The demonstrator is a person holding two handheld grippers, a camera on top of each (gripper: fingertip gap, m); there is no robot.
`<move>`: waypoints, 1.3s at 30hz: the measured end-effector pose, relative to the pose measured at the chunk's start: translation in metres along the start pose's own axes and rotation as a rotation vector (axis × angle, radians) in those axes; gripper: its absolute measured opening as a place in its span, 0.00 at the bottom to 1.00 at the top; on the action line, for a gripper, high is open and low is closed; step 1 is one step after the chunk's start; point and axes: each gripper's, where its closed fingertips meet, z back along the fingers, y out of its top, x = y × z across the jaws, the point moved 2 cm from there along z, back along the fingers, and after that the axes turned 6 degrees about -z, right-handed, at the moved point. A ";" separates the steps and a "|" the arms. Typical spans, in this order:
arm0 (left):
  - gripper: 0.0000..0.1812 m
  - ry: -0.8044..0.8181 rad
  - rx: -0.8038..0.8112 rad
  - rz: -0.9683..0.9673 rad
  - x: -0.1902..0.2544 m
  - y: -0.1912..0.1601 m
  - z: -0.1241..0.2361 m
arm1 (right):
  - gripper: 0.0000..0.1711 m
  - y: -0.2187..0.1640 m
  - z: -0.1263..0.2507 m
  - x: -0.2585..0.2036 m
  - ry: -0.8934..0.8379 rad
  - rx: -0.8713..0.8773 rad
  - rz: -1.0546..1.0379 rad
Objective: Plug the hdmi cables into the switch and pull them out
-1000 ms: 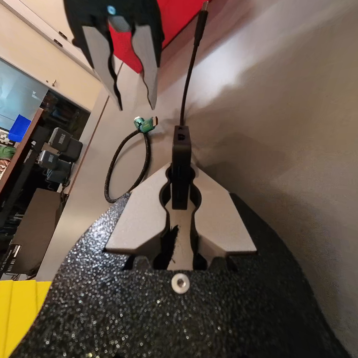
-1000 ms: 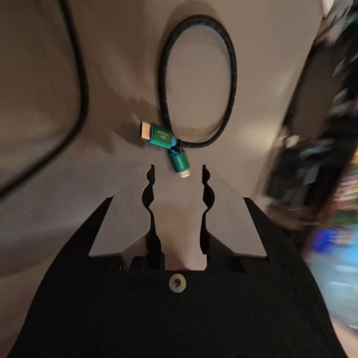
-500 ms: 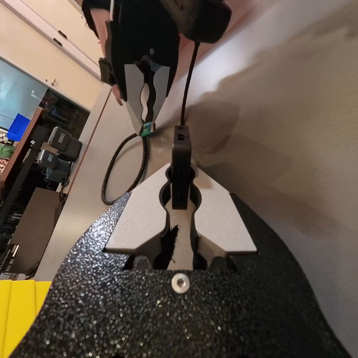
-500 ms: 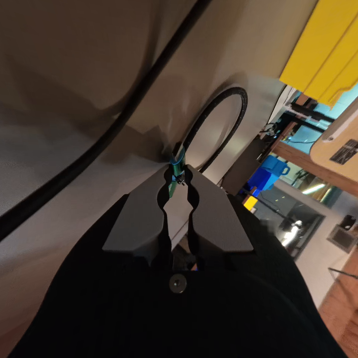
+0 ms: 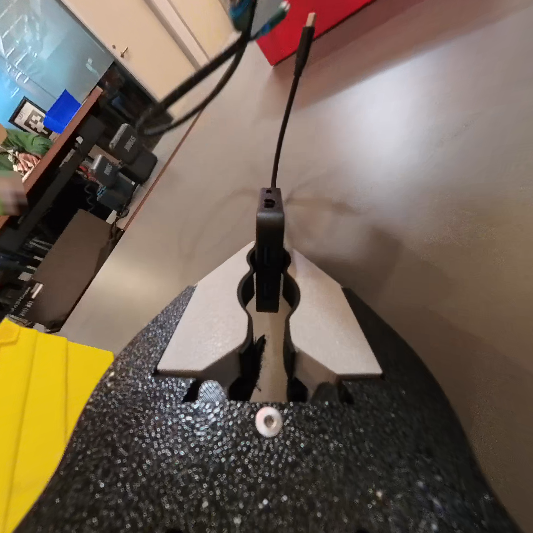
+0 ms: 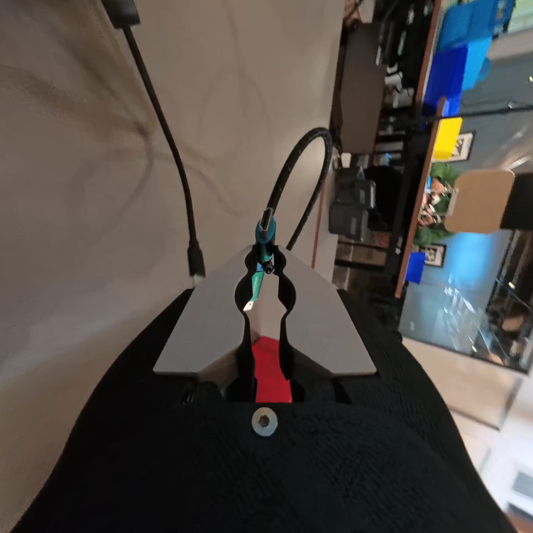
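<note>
Lab: fiducial-marker prints (image 5: 27, 119), equipment shelves (image 6: 395, 86)

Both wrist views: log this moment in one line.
left gripper: shut on black box-shaped switch | right gripper: shut on green-shelled HDMI plugs | braided cable lifted, unplugged

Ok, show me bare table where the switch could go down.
The table is bare right of the switch and its thin black cable, up to the red box. Left, bare to the table edge. Crowded overhead far left: the lifted HDMI cable.
</note>
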 end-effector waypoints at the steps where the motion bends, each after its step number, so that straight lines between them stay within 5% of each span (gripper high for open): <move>1: 0.06 0.003 -0.002 0.013 -0.001 -0.001 0.000 | 0.05 -0.002 0.008 0.003 -0.033 -0.037 0.000; 6: 0.06 0.031 -0.020 0.022 -0.006 -0.004 0.000 | 0.05 -0.007 0.054 0.010 -0.201 -0.231 0.022; 11: 0.06 0.040 -0.043 0.035 -0.009 -0.008 0.000 | 0.05 -0.010 0.079 -0.016 -0.166 -0.311 -0.045; 16: 0.06 0.075 -0.070 0.029 -0.014 -0.012 -0.001 | 0.05 -0.021 0.078 -0.055 -0.196 -0.481 0.026; 23: 0.06 0.095 -0.095 -0.038 -0.012 -0.013 -0.002 | 0.06 -0.023 0.055 -0.114 -0.040 -0.496 -0.124; 28: 0.06 0.105 -0.109 -0.090 -0.011 -0.013 -0.002 | 0.08 0.004 0.038 -0.137 0.055 -0.342 -0.271; 33: 0.06 0.136 -0.124 -0.103 -0.019 -0.019 -0.001 | 0.23 0.018 0.046 -0.141 0.327 -0.087 -0.358; 39: 0.06 0.237 -0.178 -0.304 -0.029 -0.021 0.002 | 0.19 0.004 0.050 -0.132 0.622 0.123 -0.295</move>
